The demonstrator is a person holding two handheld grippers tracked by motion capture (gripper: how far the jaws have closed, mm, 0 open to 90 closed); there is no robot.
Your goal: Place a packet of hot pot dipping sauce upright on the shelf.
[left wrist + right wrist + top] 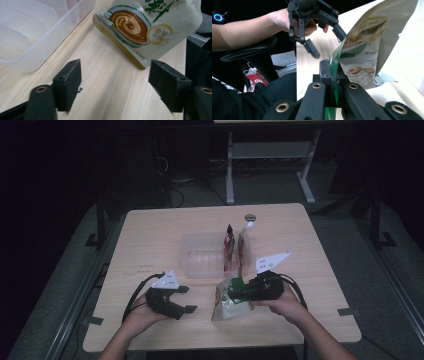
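Pouch (pixel 227 301) pinched at its green edge by right gripper (pixel 239 292), hanging low over table (pixel 150 240) near front edge; left gripper (pixel 186 299) at its nine o'clock, jaws wide, empty.

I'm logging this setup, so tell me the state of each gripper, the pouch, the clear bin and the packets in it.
Left gripper: open, nothing between its jaws, above the table.
Right gripper: shut on the top edge of the pouch.
Pouch: held tilted, its lower corner near the tabletop.
Clear bin: open-topped, resting on the table.
Two packets: standing upright at the bin's right end.
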